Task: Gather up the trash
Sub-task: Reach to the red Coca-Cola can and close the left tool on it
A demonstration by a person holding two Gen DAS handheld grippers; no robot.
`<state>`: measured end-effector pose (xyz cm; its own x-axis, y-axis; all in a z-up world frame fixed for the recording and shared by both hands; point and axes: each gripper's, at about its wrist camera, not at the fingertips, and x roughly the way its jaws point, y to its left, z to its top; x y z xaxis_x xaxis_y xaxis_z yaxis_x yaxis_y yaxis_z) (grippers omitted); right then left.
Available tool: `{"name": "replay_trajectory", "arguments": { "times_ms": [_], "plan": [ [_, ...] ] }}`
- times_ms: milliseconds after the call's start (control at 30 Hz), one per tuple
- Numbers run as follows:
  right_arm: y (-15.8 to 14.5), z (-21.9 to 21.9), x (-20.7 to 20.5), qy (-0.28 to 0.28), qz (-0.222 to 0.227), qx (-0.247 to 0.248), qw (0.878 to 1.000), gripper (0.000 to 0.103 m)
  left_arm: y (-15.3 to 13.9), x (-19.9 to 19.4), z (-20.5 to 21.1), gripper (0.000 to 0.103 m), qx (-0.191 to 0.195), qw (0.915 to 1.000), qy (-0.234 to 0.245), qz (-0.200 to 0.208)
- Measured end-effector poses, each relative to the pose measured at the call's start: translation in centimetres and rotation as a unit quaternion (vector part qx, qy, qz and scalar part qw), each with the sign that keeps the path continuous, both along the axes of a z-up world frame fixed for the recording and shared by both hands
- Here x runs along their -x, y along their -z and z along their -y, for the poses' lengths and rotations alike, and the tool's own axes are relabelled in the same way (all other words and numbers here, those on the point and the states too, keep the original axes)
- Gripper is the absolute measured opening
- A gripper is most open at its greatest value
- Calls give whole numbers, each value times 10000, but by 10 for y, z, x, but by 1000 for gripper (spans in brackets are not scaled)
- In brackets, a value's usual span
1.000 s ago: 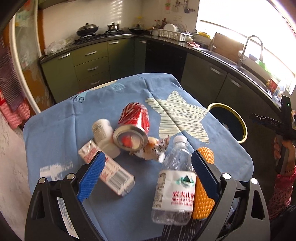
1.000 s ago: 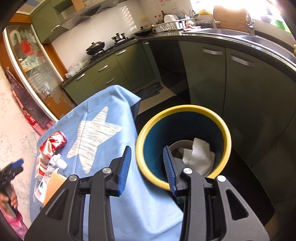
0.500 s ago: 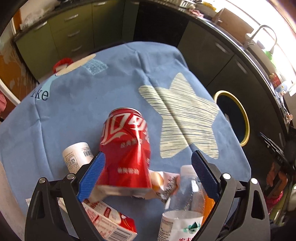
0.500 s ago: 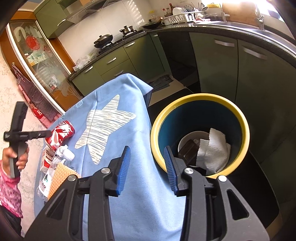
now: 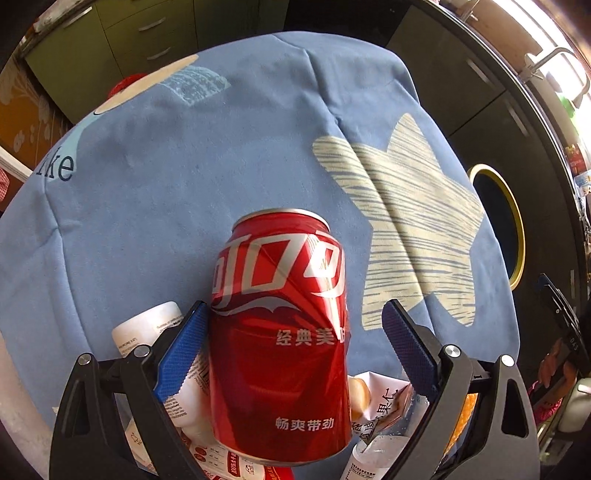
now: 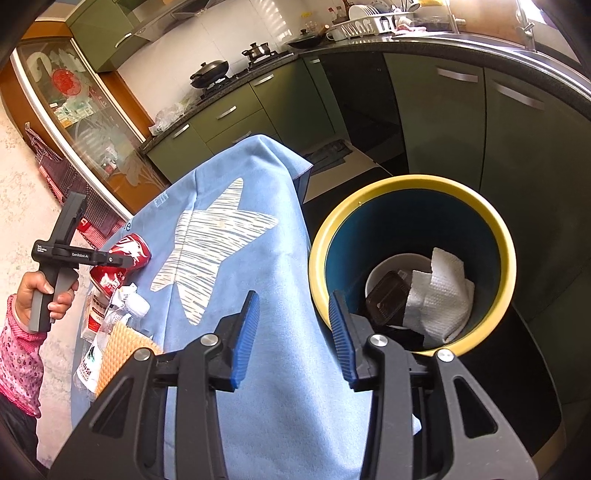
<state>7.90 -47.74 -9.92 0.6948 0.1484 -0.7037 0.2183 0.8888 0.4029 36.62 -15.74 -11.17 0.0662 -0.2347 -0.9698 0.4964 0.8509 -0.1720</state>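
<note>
Red cola can [image 5: 280, 343] lies dented on the blue-clothed tabletop [image 5: 184, 177], w/ my left tool [image 5: 291, 343] spread wide around it, left pad beside its side, right pad well clear, nothing gripped. I'd centre the can btwn pads, then squeeze gently since it's already crumpled. Right tool [image 6: 293, 332] hangs part-open and empty over the yellow-rimmed bin [image 6: 509, 258], which already holds tissue. Bottles and a carton crowd the can, so I'd lift straight up.

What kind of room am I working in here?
A home kitchen, most likely: green cabinets under a dark counter, a wok on the stove and a dish rack near the sink.
</note>
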Motion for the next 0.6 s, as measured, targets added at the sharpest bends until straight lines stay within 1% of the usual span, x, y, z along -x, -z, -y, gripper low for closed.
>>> {"name": "replay_trajectory", "arguments": {
  "times_ms": [67,133,167,233,367,600],
  "plan": [
    [2,0,-1,-22,-19,-16,10000,38,3,1,1,90,-51,10000,21,-12],
    [2,-1,-2,-39,-33,-35,10000,38,6,1,2,78,-79,9999,13,-65],
    [3,-1,-3,-50,-40,-39,10000,38,7,1,2,75,-77,9999,10,-104],
    [4,-2,-4,-77,-53,-51,9999,39,10,3,3,74,-55,9999,3,-120],
    [5,-3,-6,-93,-58,-67,9999,40,8,6,1,74,-52,10000,2,-23],
    [4,-4,-6,-90,-57,-62,9999,40,-8,22,7,74,-97,9991,180,360]
  ]
}}
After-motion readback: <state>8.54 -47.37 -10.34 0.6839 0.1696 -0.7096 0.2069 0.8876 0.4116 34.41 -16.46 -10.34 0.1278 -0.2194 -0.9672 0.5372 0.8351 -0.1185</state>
